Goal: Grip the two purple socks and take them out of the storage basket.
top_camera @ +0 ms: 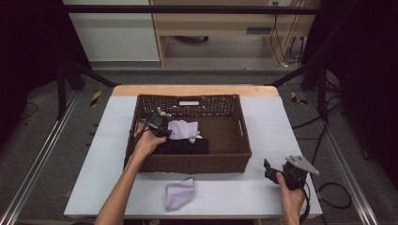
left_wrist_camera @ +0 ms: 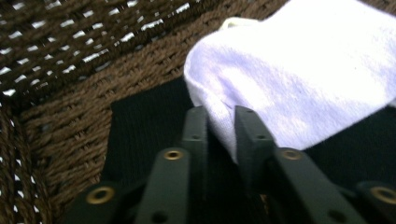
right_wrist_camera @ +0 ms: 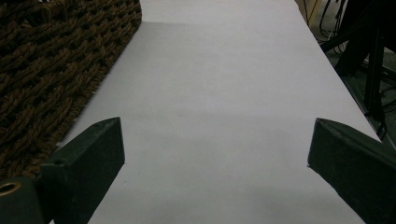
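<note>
Black fingers (left_wrist_camera: 196,135) with brass rivets, grey plate, trailing black cable.

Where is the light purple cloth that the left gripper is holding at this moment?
In the high view, the light purple cloth is inside the brown woven basket, left of centre, lying on a black cloth. The left gripper pinches its left edge.

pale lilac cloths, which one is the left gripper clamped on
The pale lilac cloth inside the brown woven basket, lying on a black cloth; the left gripper pinches its edge. The other lilac cloth lies untouched on the table.
</note>
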Demonstrator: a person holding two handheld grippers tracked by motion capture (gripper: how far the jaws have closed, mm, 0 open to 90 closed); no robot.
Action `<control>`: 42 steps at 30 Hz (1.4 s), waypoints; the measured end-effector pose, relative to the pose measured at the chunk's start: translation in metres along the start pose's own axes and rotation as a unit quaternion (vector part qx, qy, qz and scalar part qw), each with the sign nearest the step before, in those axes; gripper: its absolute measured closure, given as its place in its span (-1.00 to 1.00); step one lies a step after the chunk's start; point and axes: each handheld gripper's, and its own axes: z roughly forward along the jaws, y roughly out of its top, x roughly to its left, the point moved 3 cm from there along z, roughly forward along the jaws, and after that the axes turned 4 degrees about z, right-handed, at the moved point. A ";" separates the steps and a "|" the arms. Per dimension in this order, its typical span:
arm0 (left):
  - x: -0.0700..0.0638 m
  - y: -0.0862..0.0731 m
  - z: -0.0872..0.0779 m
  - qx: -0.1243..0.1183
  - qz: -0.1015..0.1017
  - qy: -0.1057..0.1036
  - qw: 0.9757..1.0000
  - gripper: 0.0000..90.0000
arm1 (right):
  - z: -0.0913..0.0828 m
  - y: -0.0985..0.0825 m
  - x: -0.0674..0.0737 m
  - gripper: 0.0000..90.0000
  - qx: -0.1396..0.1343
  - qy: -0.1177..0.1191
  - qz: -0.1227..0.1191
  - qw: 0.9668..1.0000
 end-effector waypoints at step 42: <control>-0.015 0.026 -0.107 -0.332 -0.014 -0.056 0.941 0.97 | -0.001 0.000 -0.001 -0.90 -0.006 0.004 0.004 1.000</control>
